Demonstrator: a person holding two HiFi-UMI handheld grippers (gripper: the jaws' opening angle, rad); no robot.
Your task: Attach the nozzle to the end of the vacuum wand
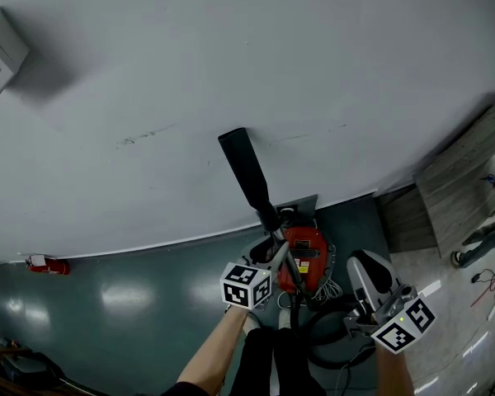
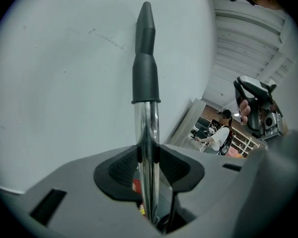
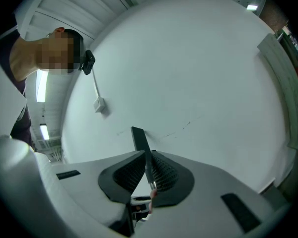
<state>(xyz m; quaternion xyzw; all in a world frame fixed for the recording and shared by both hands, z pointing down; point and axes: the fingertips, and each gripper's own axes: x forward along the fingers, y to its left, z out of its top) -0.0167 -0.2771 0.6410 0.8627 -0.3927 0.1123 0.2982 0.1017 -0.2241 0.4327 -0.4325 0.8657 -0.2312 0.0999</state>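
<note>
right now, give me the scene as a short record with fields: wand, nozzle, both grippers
wand: chrome wand, angled upward
nozzle: black nozzle on the wand's end, pointing at the pale wall
left: left gripper shut on the wand below the nozzle
right: right gripper, jaws together, holding nothing, off to the wand's side
base: red vacuum under the wand

The vacuum wand [image 2: 148, 133] is gleaming as polished chrome metal, while the nozzle [image 2: 145, 58] is looking like matt black plastic. The left hand-held gripper [image 2: 148, 157] is showing matt grey plastic shells and dark pads [image 2: 120, 168] with a fine ribbed, rubbery texture. The wall [image 1: 231, 64] is appearing smooth, matt and faintly scuffed; the floor [image 1: 132, 304] is shining glossy, reflecting lights.
</note>
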